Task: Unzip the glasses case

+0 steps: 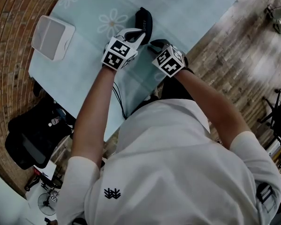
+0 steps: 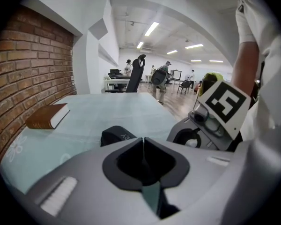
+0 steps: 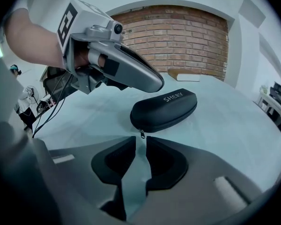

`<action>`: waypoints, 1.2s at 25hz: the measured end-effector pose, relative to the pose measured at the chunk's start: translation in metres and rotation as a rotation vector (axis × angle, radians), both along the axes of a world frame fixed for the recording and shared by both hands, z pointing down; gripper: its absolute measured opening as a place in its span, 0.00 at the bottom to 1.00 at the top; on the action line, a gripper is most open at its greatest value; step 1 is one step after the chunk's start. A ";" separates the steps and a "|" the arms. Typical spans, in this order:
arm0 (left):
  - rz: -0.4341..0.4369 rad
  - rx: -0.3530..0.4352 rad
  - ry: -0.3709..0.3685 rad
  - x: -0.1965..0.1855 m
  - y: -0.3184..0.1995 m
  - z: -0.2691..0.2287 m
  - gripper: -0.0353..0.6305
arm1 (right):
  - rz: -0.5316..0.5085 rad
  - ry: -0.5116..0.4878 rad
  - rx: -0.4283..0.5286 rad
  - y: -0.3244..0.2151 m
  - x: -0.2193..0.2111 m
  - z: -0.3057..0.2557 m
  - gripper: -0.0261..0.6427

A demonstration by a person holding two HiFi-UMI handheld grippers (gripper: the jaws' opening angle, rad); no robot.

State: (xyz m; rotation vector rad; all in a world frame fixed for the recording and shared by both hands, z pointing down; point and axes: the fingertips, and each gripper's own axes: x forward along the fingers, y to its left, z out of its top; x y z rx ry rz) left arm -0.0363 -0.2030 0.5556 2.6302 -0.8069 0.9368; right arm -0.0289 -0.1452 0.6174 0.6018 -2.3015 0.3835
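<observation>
Hard to make out: in the head view the marker cubes and the person's hands cover both pairs of jaws; whether the zip pull touches the right gripper cannot be told, since it sits right at the jaw tips; only one corner of the glasses case shows over the nose of the left gripper in that gripper's own view.

Case against right gripper: the case lies just beyond the jaw tips; its pull end is nearest, the pull hanging in line with the slit between the jaws; the body runs away up and to the right, lid with white lettering upward.

Right gripper: jaws parted by a narrow slit; pale cloth shows through the gap; nothing sits between the pads.

Case against left gripper: just past the tips and slightly to their left; seen from the right gripper view this gripper slants down over the case's far-left side; touching or just clear cannot be told.

Left gripper: jaws pressed together at the tips; nothing clamped between them.

Case itself: black, flat on the table, zip shut along the side that shows.

Table: covered by a pale blue cloth with faint flower prints; the case is near its middle.

Further out: a white box well apart from the case at the table's left; a brown book near the brick wall; far-off people in the room behind, too small to make out.
</observation>
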 end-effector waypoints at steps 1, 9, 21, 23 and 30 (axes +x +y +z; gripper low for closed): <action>-0.003 -0.005 0.001 0.000 -0.002 0.003 0.14 | -0.001 0.007 -0.005 -0.002 -0.001 0.003 0.11; 0.000 -0.010 -0.011 0.002 -0.004 0.017 0.14 | 0.045 0.036 -0.044 -0.007 -0.006 0.009 0.11; -0.017 -0.018 0.018 -0.001 -0.004 0.018 0.14 | 0.146 0.009 -0.082 -0.006 -0.008 -0.004 0.05; -0.017 -0.020 0.023 -0.001 -0.004 0.018 0.14 | 0.155 0.008 -0.080 -0.005 -0.007 -0.005 0.05; -0.037 -0.020 0.039 0.001 -0.004 0.018 0.13 | 0.168 0.004 -0.081 -0.006 -0.005 -0.005 0.04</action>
